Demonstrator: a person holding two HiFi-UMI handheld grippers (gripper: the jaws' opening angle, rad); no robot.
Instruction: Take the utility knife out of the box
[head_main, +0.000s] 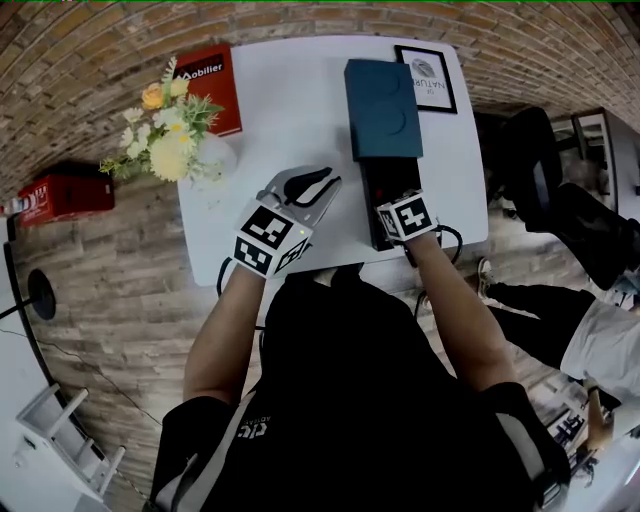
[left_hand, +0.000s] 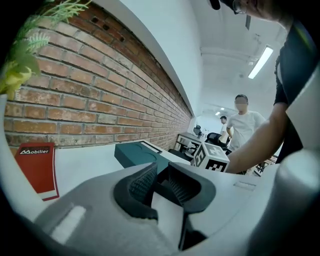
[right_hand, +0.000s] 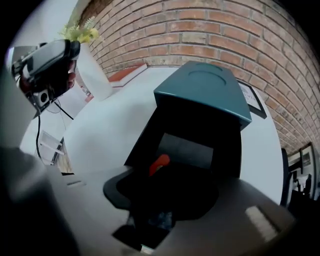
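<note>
On the white table lies a long black box with its teal lid pushed back over the far end. My right gripper points steeply down into the open near end. In the right gripper view its dark jaws stand apart over the box's black inside, and the orange end of the utility knife shows between them, untouched as far as I can see. My left gripper hovers over the table left of the box, jaws apart and empty. The teal lid lies beyond it.
A vase of flowers and a red book stand at the table's far left, a framed picture at the far right. A brick wall runs behind. Another person's legs are to the right of the table, close to its corner.
</note>
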